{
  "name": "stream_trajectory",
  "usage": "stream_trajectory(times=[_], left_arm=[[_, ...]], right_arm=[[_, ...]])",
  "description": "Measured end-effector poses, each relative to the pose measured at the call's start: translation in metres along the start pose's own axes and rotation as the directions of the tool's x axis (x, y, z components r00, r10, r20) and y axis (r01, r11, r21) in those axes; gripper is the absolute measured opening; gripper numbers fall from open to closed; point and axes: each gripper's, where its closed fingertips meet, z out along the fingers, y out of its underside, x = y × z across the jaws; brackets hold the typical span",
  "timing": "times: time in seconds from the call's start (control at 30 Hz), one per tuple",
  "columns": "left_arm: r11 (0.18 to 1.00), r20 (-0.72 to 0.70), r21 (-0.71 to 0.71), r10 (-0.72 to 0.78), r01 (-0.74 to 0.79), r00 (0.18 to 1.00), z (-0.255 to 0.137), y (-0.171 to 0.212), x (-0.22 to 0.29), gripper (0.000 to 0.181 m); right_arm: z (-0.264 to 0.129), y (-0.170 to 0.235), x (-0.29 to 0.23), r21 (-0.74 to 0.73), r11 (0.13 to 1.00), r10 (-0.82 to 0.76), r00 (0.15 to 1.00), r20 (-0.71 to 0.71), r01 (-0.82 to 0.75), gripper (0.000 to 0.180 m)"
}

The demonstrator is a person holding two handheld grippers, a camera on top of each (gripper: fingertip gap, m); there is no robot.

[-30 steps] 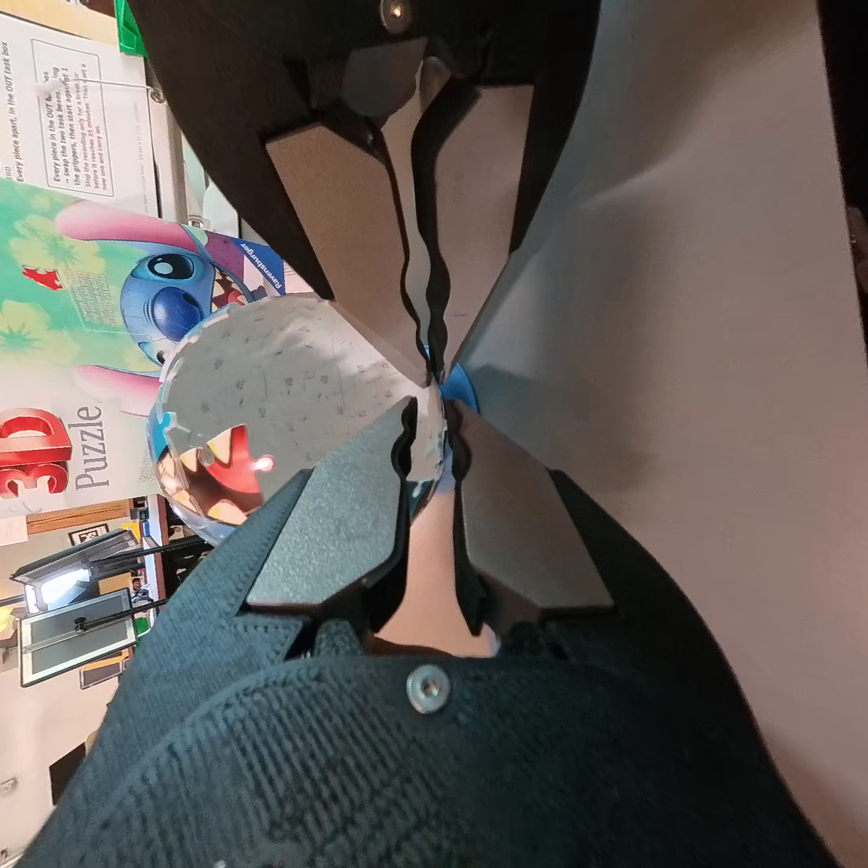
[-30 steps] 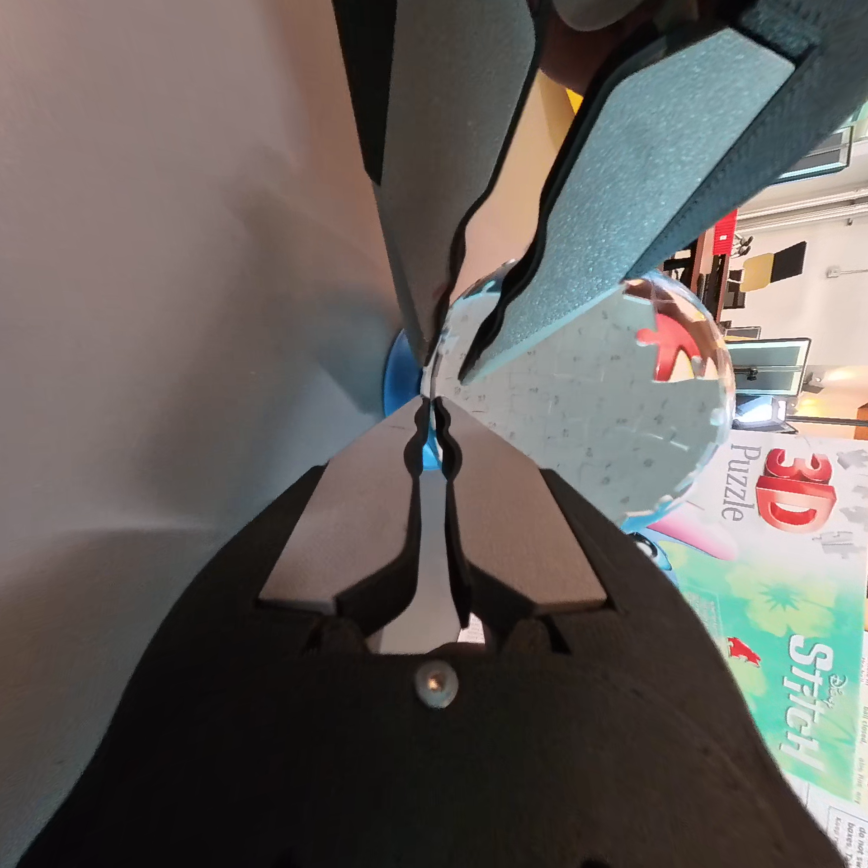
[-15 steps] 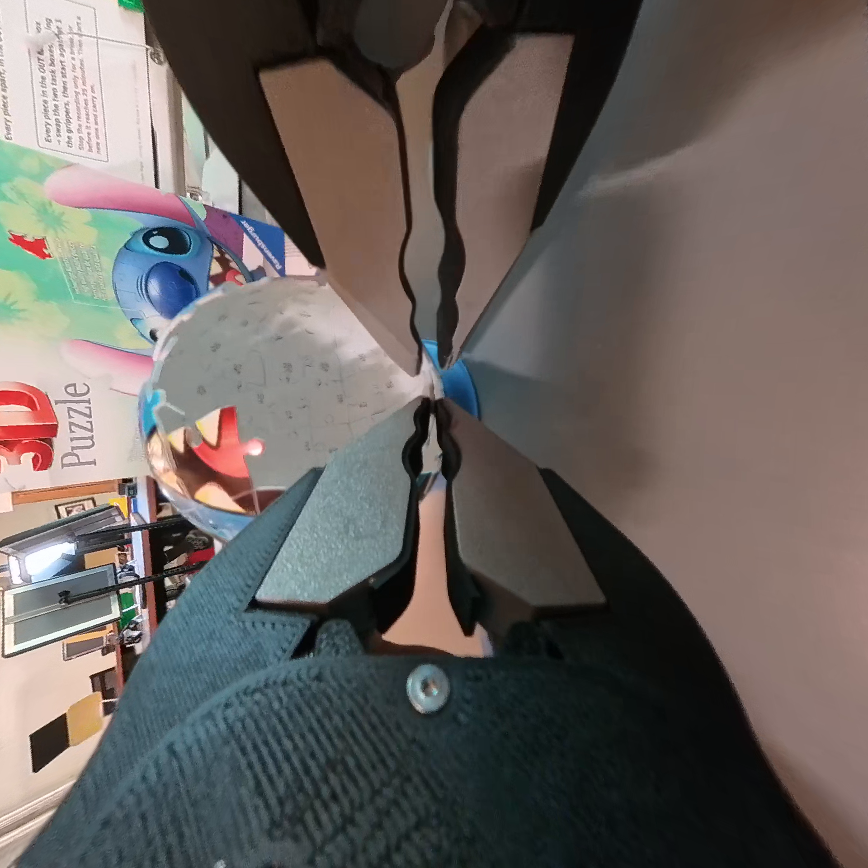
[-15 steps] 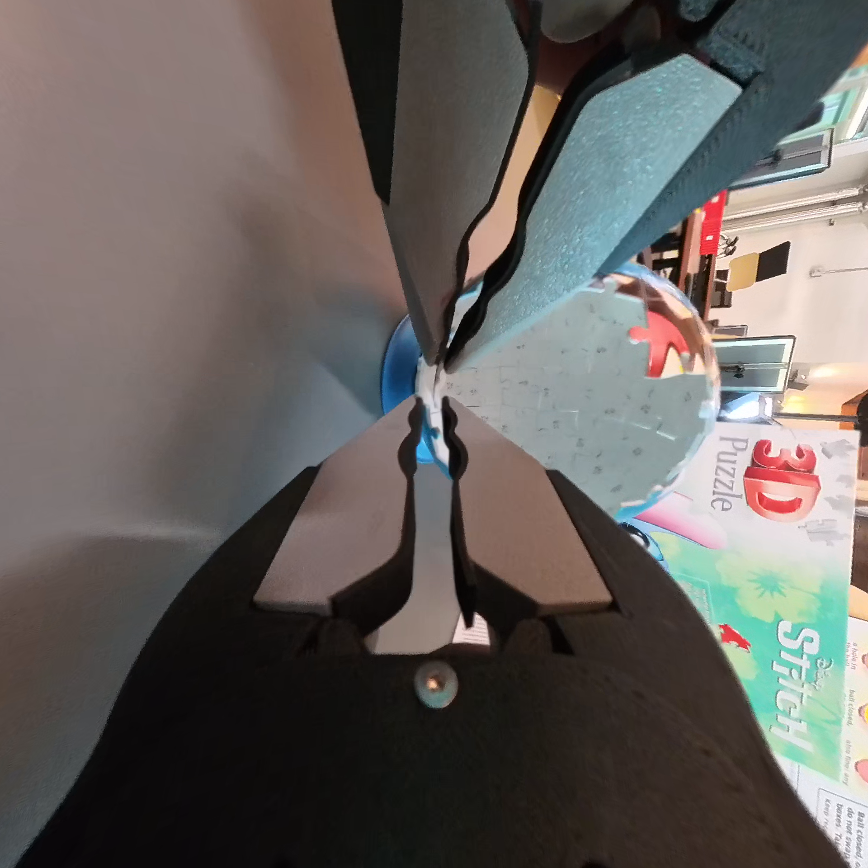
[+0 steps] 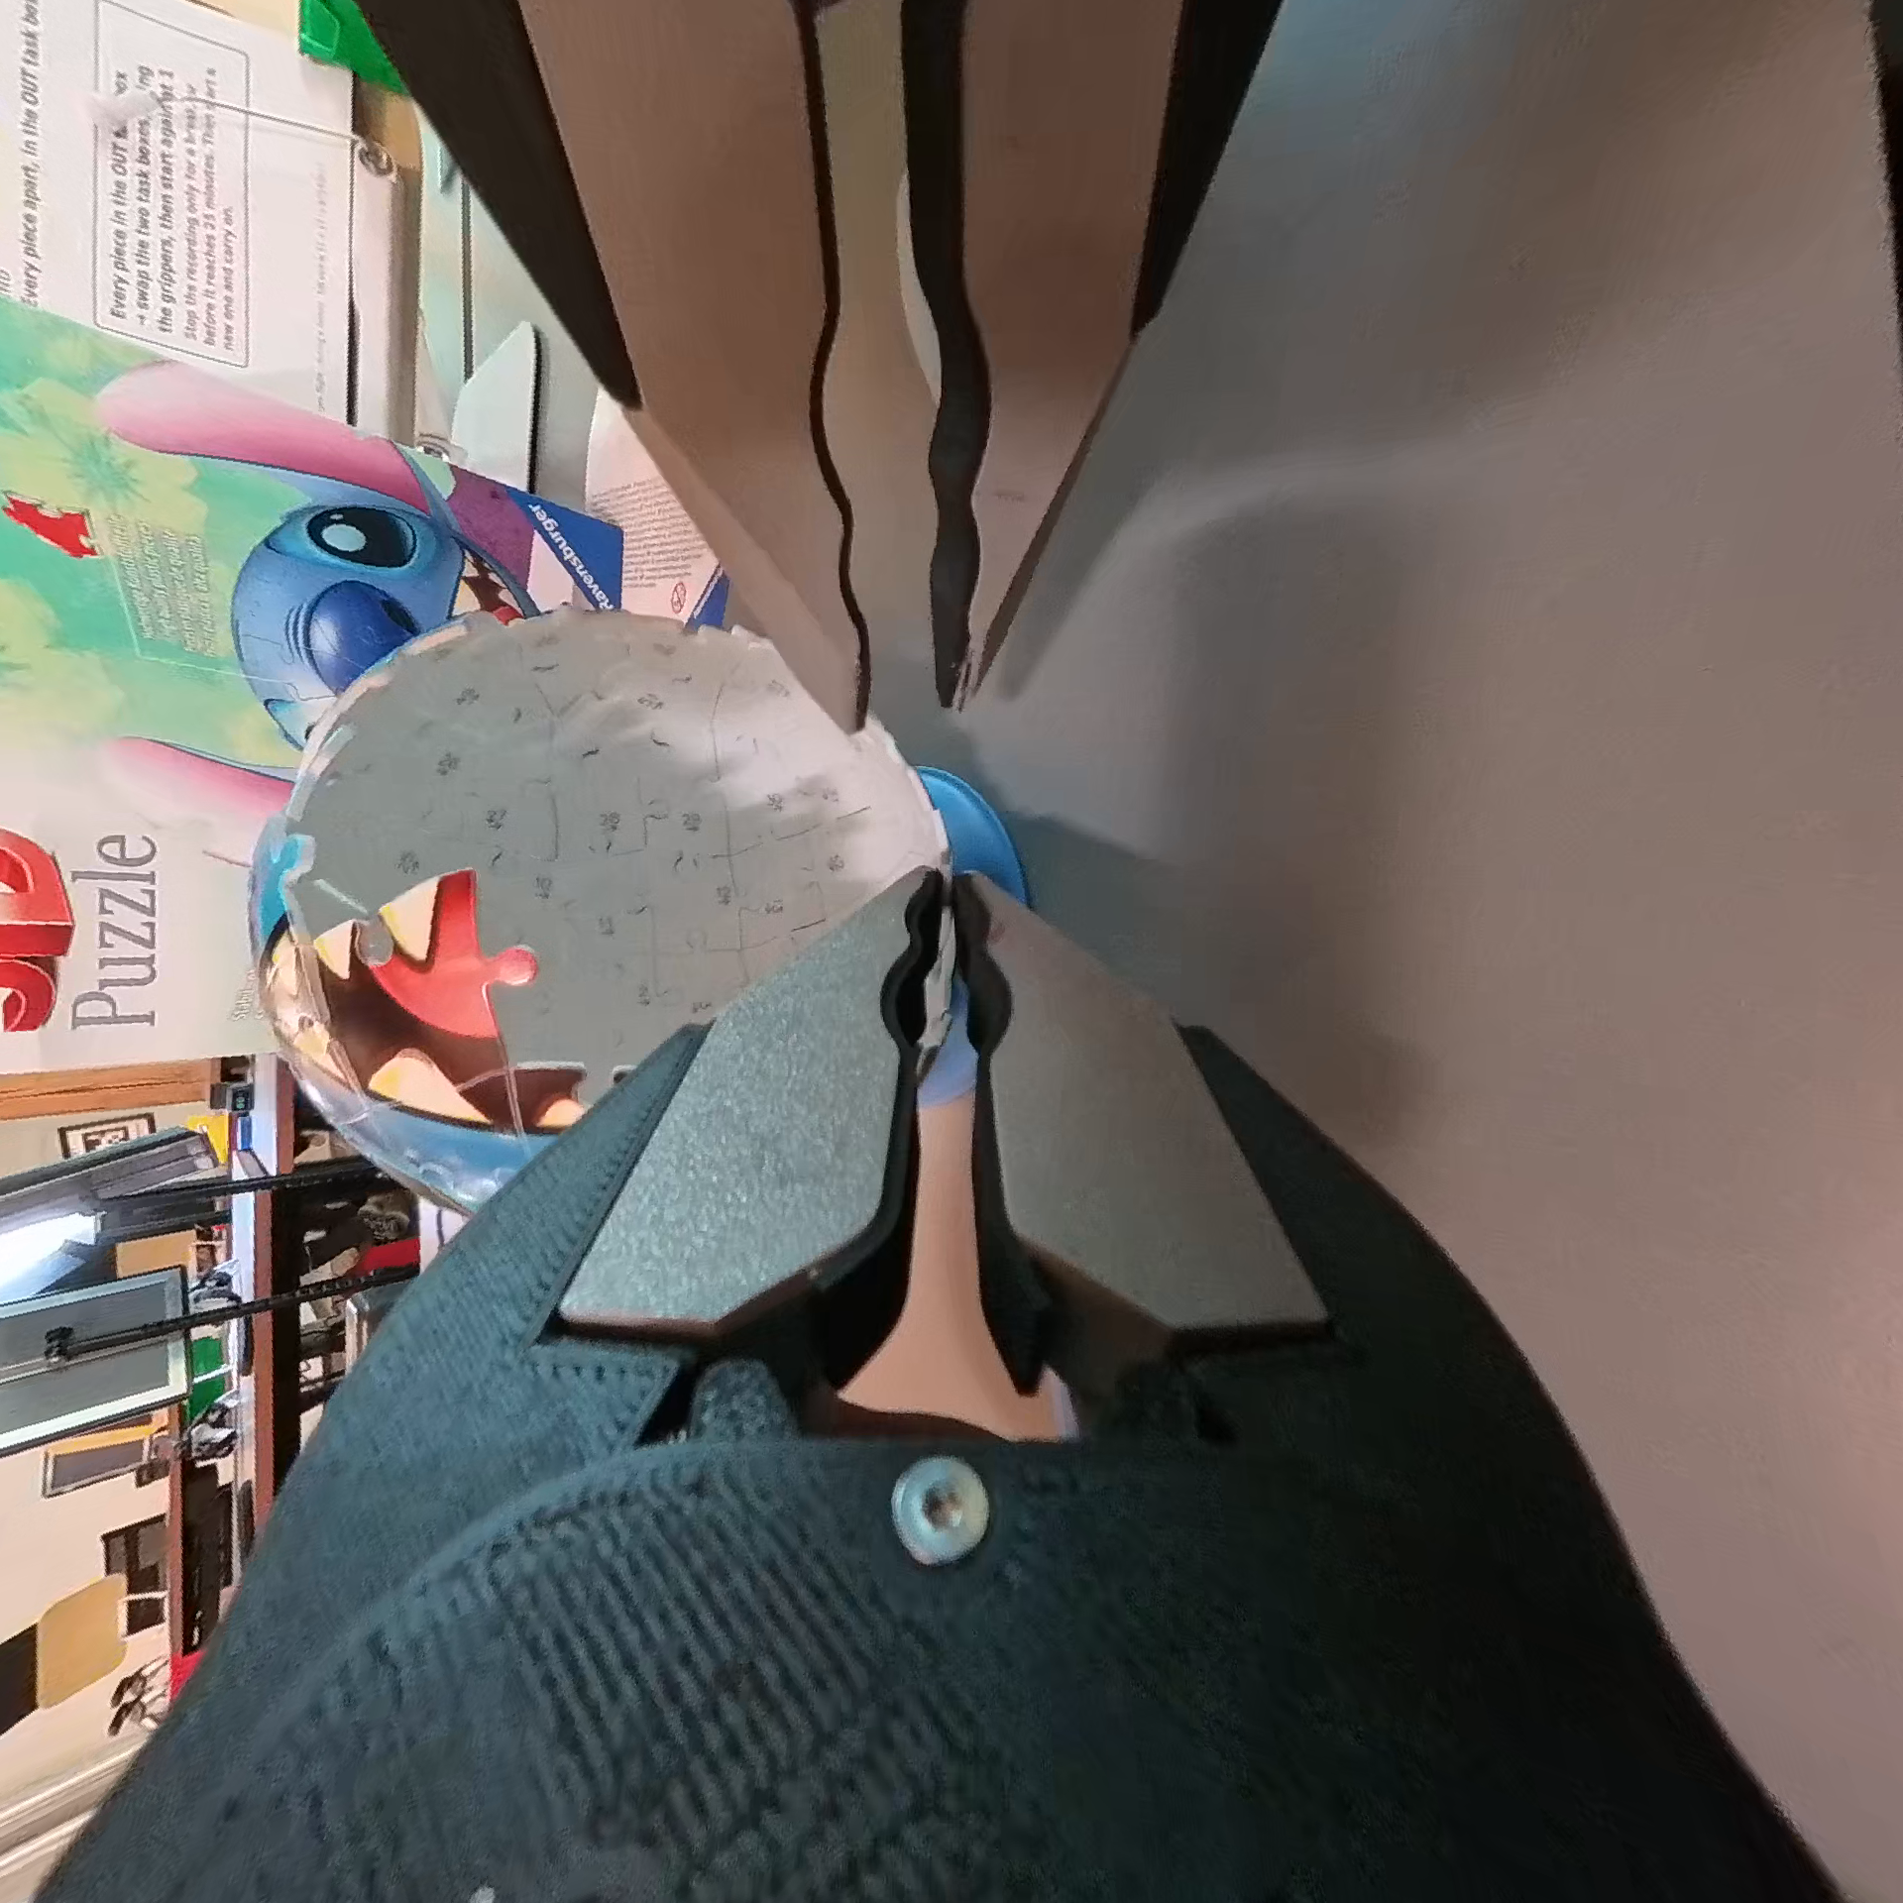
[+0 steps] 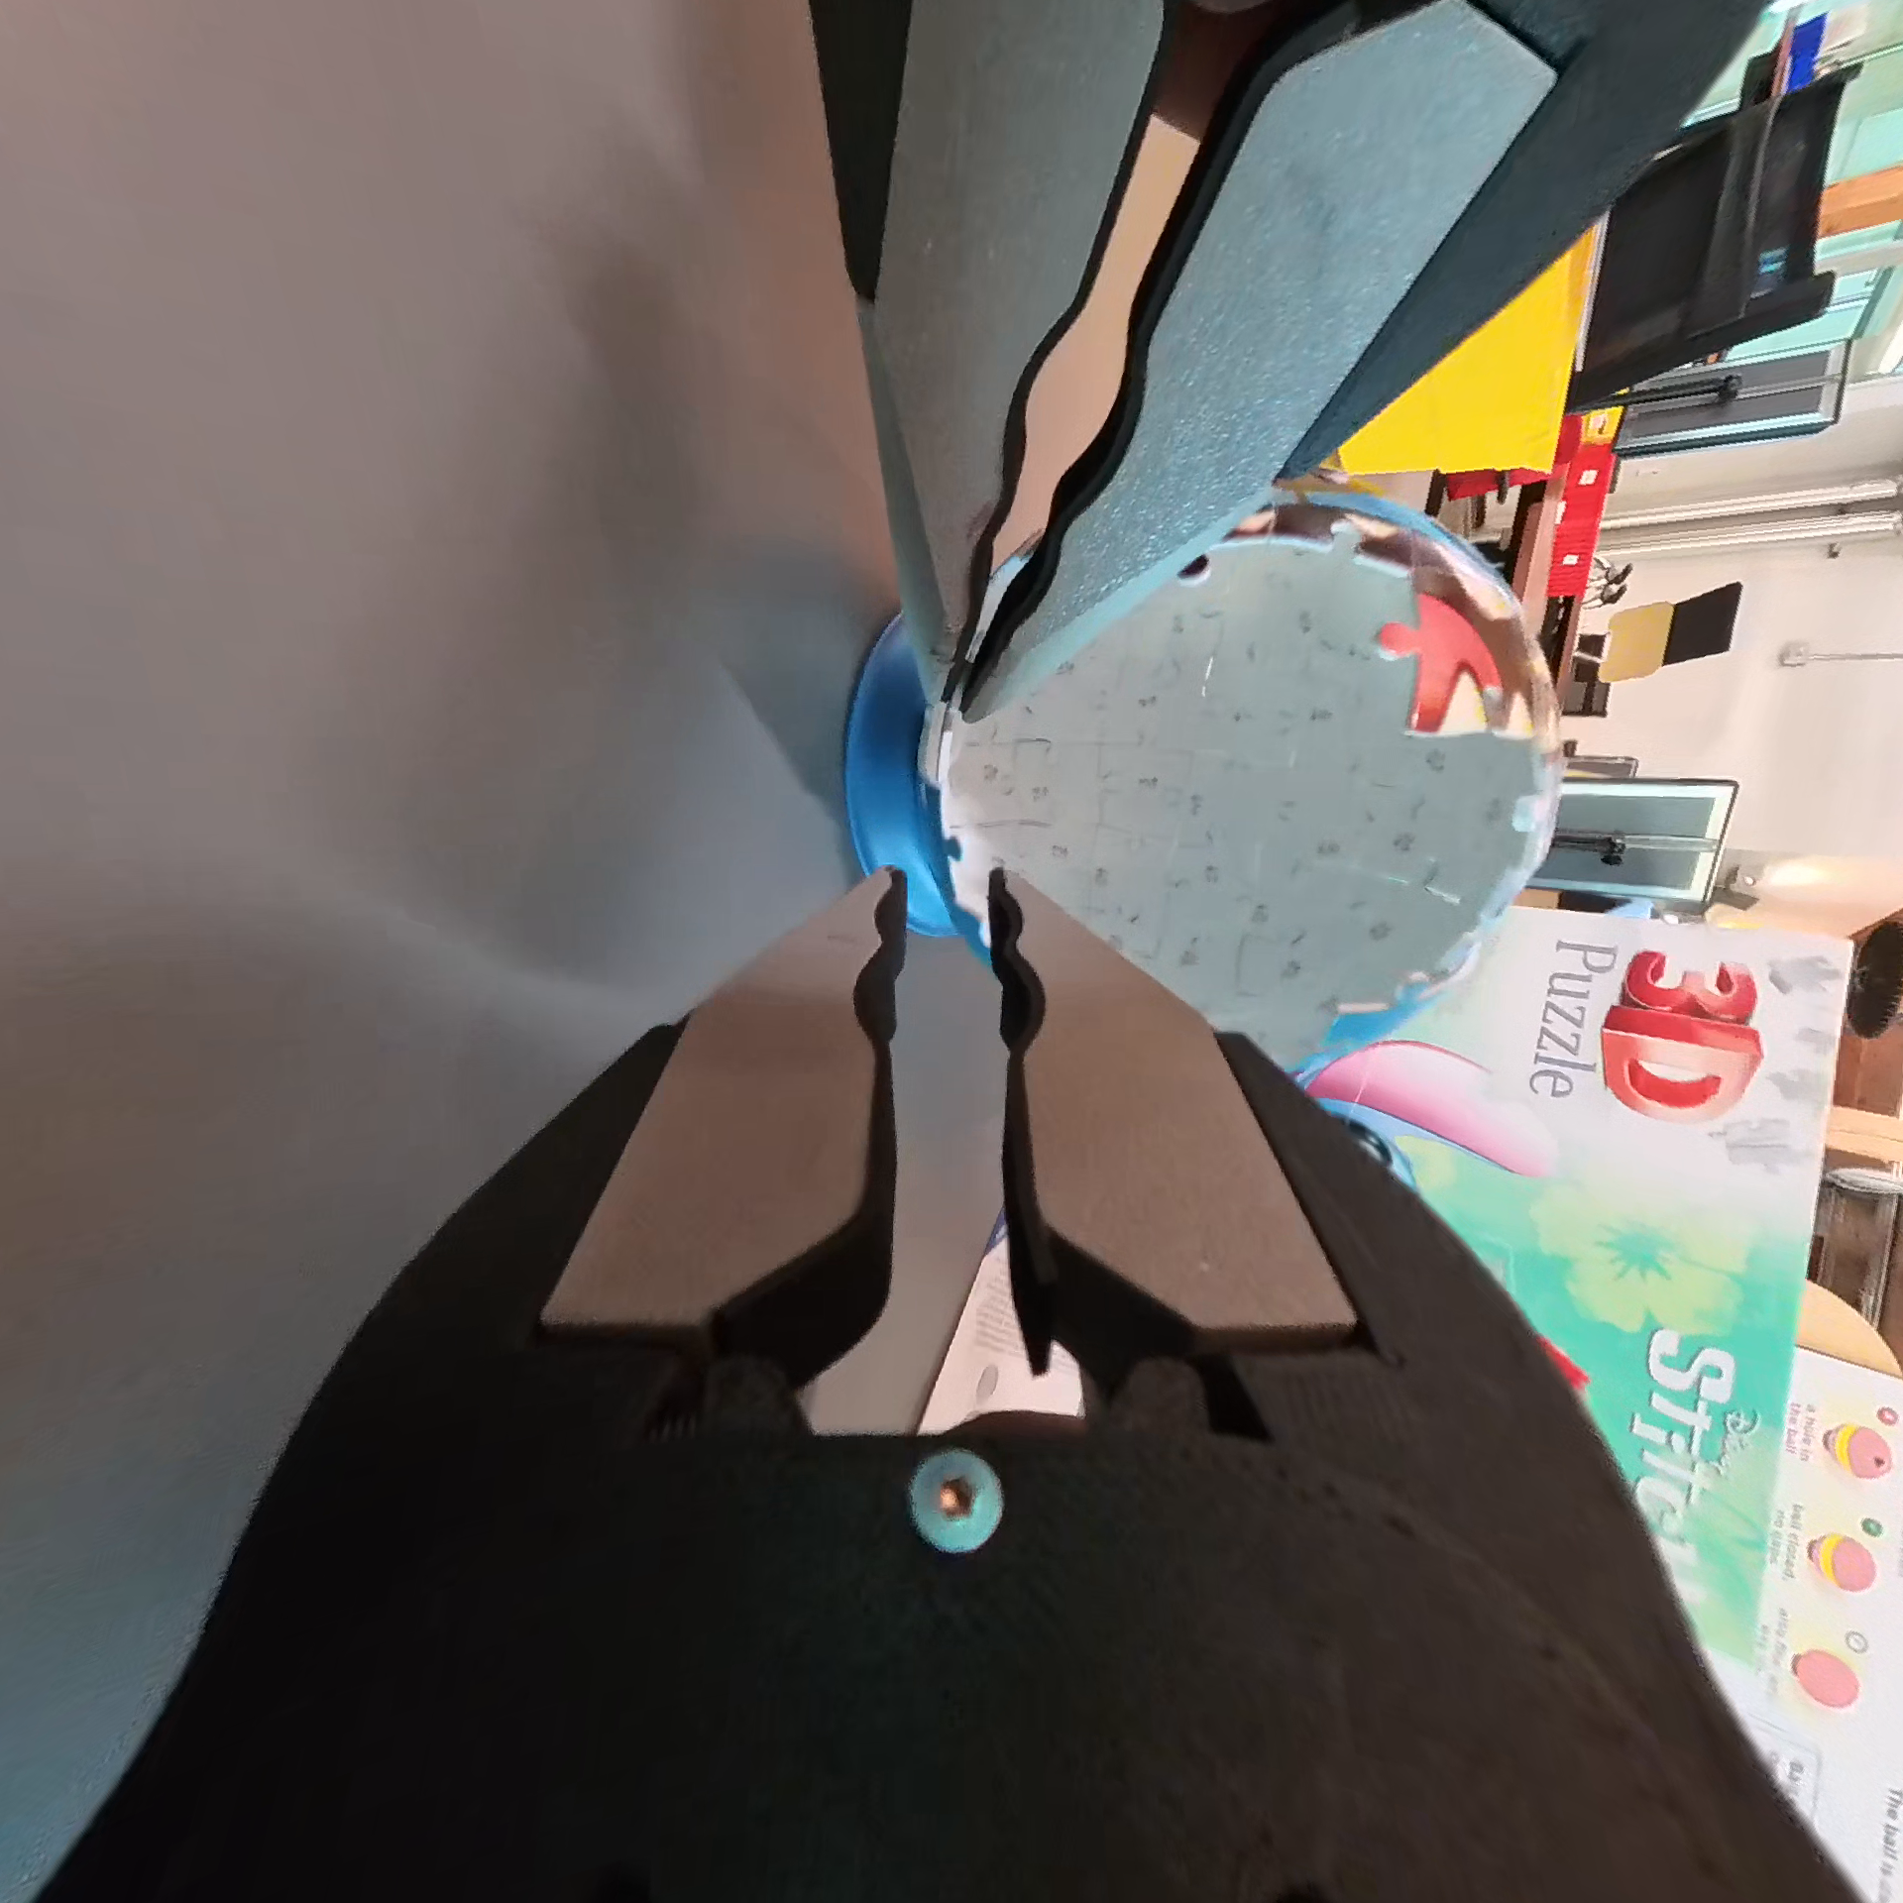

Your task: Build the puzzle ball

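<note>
The puzzle ball (image 5: 577, 824) is a partly built shell with its white numbered inside facing me and a red and yellow patch near its open edge. It rests on a blue stand (image 5: 978, 834) on the table. My left gripper (image 5: 942, 927), dark teal, is shut on the ball's rim next to the stand. My right gripper (image 6: 942, 886), black, is open with a narrow gap, its tips just short of the ball (image 6: 1236, 803) and the blue stand (image 6: 886, 772). In the right wrist view the left gripper (image 6: 963, 700) pinches the rim from above.
A colourful puzzle box (image 5: 154, 577) lies behind the ball; it also shows in the right wrist view (image 6: 1648, 1184). A printed paper sheet (image 5: 154, 154) lies beyond the box. The beige table (image 5: 1545, 824) stretches away from the stand.
My right gripper has opened and let go of the ball's rim, drawing back slightly. My left gripper stays shut on the rim.
</note>
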Motion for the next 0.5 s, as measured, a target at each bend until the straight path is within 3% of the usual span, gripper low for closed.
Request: stream_trajectory(times=[0.5], left_arm=[[0.999, -0.055, -0.003, -0.035, 0.035, 0.998, 0.002, 0.000, -0.002, 0.000]], right_arm=[[0.020, -0.002, -0.003, 0.007, 0.995, -0.097, 0.992, 0.083, 0.097, 0.017]])
